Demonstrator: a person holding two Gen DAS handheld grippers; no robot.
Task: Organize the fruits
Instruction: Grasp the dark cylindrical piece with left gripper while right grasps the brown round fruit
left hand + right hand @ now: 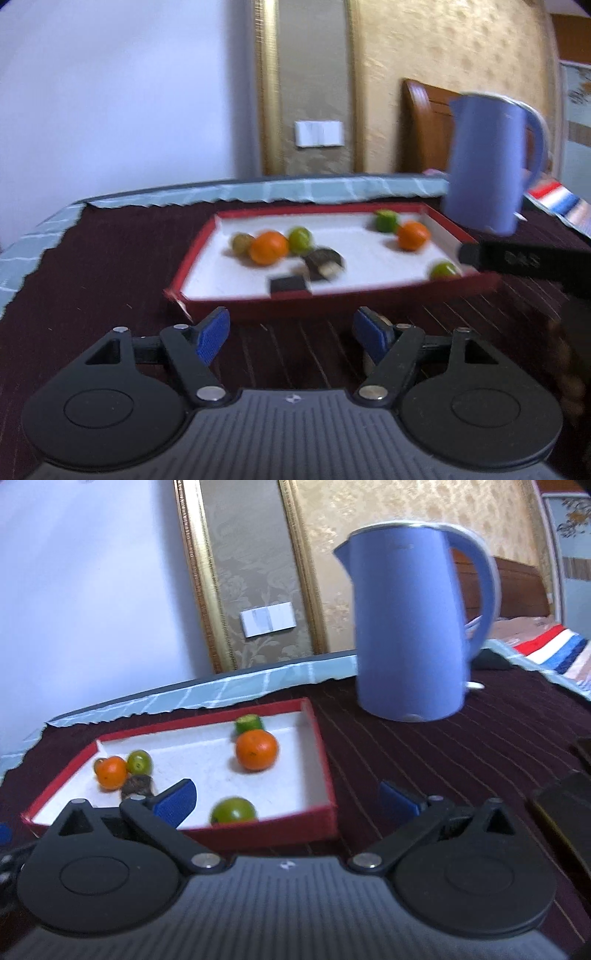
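On the dark tablecloth point(424, 753), fruit tray point(236, 306) lies ahead of both spread claws point(290, 334) point(288, 801).

Table point(424, 760), dark maroon striped cloth w/ pale blue edging. On it: red tray point(321, 760) w/ fruit, blue kettle point(410, 635) just beside; dark items at right edge.

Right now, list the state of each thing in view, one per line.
Left gripper: open, empty.
Right gripper: open, empty.
Red tray: flat on the table, holding loose fruit.
Oranges: resting in the tray, whole.
Green fruits: resting in the tray, scattered.
Blue kettle: upright, beside the tray.
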